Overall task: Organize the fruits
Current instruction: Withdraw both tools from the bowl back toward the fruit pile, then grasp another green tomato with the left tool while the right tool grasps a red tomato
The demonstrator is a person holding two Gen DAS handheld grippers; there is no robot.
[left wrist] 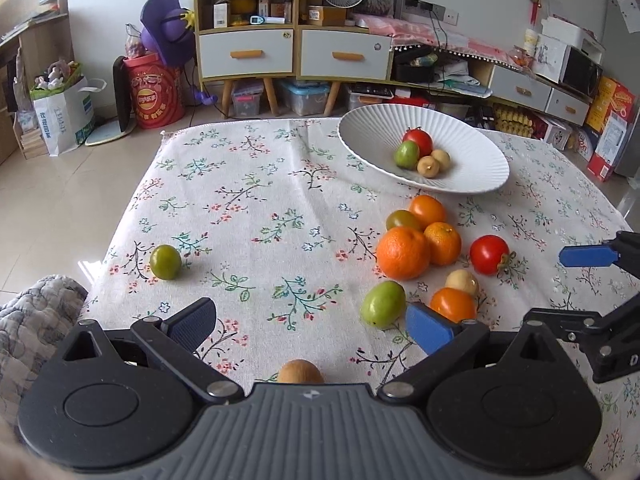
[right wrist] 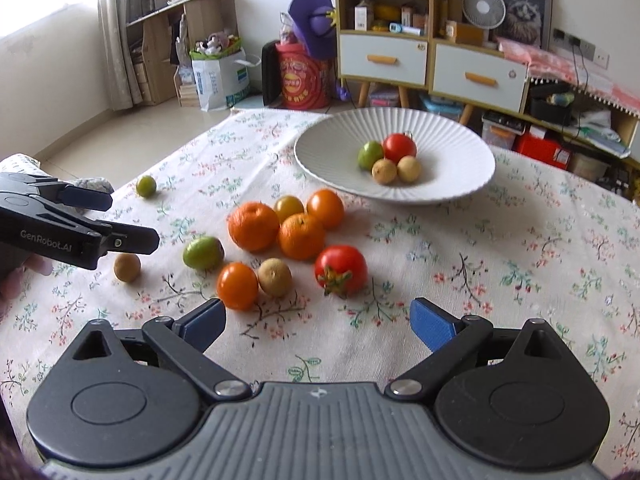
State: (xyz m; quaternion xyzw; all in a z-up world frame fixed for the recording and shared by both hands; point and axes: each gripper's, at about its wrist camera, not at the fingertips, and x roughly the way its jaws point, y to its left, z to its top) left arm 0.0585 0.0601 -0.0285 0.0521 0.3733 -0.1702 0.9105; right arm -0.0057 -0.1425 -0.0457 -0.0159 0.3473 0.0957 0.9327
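Observation:
A white ribbed bowl (left wrist: 472,160) (right wrist: 452,152) at the back of the table holds a red tomato (right wrist: 399,147), a green fruit (right wrist: 370,155) and two small tan fruits. In front of it lie several oranges (right wrist: 253,225), a red tomato (right wrist: 341,268) (left wrist: 489,254), a green fruit (right wrist: 202,253) (left wrist: 383,303) and tan fruits. A small green fruit (left wrist: 165,261) lies alone at the left. My left gripper (left wrist: 310,322) is open and empty above a tan fruit (left wrist: 300,372) (right wrist: 127,267). My right gripper (right wrist: 318,326) is open and empty, just in front of the pile.
The table has a floral cloth (left wrist: 260,200); its far edge drops to the floor. Shelves and drawers (left wrist: 296,52) stand behind. A grey blanket (left wrist: 32,312) lies at the left edge.

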